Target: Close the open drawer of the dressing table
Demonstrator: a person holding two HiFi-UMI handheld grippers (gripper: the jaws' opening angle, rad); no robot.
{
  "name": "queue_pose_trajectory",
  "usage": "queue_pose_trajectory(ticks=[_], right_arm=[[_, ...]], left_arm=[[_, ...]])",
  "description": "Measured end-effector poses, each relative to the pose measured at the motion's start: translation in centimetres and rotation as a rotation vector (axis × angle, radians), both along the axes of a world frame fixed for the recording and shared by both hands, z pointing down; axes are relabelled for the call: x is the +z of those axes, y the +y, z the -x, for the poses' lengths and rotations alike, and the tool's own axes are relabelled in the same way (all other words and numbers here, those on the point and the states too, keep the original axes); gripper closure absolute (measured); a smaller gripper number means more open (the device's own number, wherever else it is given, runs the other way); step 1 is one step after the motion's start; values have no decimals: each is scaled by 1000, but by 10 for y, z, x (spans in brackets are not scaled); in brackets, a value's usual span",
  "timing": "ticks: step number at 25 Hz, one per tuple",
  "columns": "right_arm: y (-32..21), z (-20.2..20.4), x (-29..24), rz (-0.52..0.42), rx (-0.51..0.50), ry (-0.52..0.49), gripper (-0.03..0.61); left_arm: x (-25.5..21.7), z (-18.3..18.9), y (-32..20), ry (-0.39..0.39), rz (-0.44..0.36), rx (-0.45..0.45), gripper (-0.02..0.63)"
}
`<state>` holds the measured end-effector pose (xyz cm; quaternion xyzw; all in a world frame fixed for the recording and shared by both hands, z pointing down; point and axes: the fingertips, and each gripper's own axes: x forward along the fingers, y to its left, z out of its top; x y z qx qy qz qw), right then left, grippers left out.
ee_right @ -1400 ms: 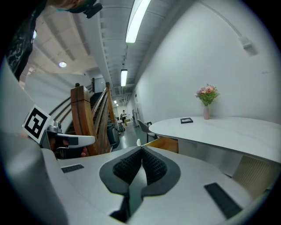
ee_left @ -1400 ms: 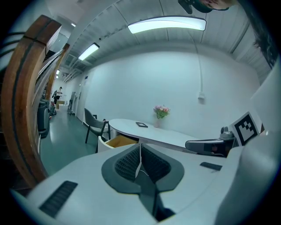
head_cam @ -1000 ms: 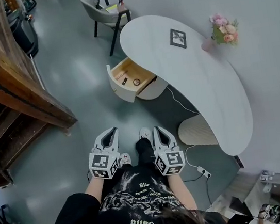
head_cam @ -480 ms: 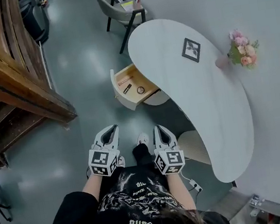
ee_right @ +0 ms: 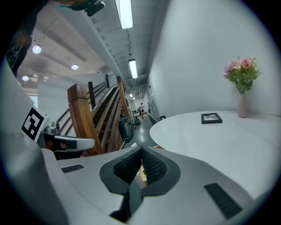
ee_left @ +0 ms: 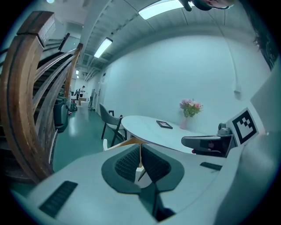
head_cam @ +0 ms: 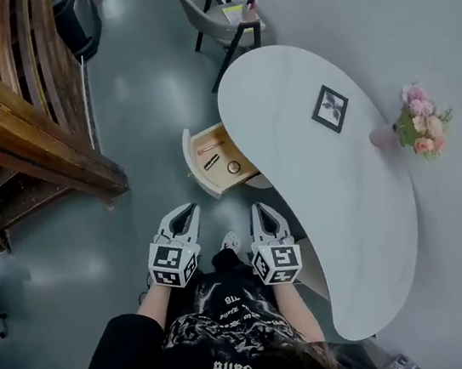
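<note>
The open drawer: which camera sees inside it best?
The head view. It looks down into the drawer, so its wooden inside and the small things lying in it show. The left gripper view catches only its edge, and the right gripper view just a sliver.

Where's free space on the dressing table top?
The dressing table top is mostly bare: the long stretch from the picture frame to the near end, and the rounded end toward the chair. Only the flower vase edge and the open drawer are occupied.

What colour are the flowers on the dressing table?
The flowers are pink; the right gripper view shows them best.
</note>
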<state>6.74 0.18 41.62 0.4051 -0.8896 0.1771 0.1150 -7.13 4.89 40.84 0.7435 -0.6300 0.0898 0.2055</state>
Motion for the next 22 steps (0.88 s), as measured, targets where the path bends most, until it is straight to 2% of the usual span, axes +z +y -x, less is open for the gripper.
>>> queue_pose_trajectory(ticks=[5,10,14,19,22], right_arm=[[-26,0,5,11,-58,2,552],[-42,6,9,35,-62,2,552],[-47,14,18,62,-52,5,552],[-51,33,23,86,-38,20,552],[-51,44,28,104,-43,37,552]], left_arm=[[10,4,-15,-6,22,-75,586],[19,20,-21,-18,53,-116,586],[33,35,-26,-96,103,-103,586],[41,54,-33,-46,127,-82,586],[50,65,-38,-71,157,-78,586]])
